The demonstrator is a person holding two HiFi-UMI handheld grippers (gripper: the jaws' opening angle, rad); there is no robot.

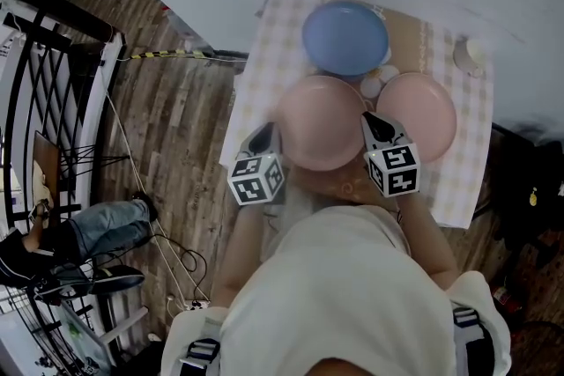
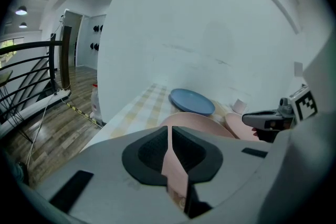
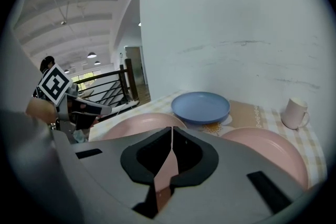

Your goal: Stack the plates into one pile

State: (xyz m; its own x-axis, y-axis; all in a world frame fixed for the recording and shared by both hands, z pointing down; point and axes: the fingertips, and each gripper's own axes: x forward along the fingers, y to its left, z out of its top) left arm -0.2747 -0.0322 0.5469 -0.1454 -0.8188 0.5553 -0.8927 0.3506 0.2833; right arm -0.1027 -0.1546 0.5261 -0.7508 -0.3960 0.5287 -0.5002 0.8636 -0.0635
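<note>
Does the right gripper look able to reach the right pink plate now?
Probably yes: the right gripper is just beside the right pink plate, nothing between them, though its tongs are shut.

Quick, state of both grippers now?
Left gripper: shut, gripping nothing, beside the nearest round pink plate.
Right gripper: shut, gripping nothing, beside that plate.

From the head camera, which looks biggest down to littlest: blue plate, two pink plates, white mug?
1. Left pink plate, maybe just nearer.
2. Blue plate and right pink plate: too alike.
3. White mug.
</note>
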